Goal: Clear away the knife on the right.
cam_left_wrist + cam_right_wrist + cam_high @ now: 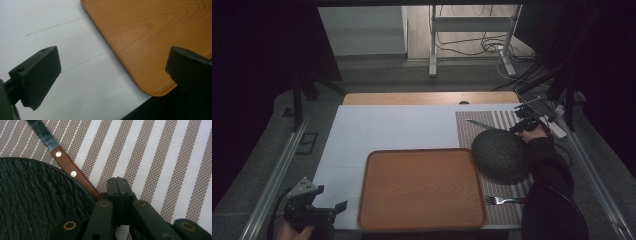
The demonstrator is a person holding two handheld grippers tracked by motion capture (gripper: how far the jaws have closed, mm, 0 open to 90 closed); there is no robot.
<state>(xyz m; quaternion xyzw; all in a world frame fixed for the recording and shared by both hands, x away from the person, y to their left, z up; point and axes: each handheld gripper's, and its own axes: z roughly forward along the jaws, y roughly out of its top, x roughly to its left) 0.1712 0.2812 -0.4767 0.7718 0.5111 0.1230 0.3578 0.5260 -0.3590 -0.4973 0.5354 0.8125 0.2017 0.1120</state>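
Observation:
A knife (67,166) with a brown riveted wooden handle and steel blade lies on the striped placemat (160,157), partly under the rim of a dark textured plate (32,202). My right gripper (117,185) is shut, jaws pressed together, its tips just beside the end of the knife handle with nothing between them. From above, the right gripper (524,123) sits at the plate's (499,154) far right edge, near the knife (479,124). My left gripper (334,207) is open and hovers near the wooden tray's (422,187) front left corner. A fork (504,200) lies on the placemat's near edge.
In the left gripper view, the tray's rounded corner (150,90) lies between the open jaws (112,58) above the white table surface (62,30). The tray is bare. The table's near edge runs just below the tray.

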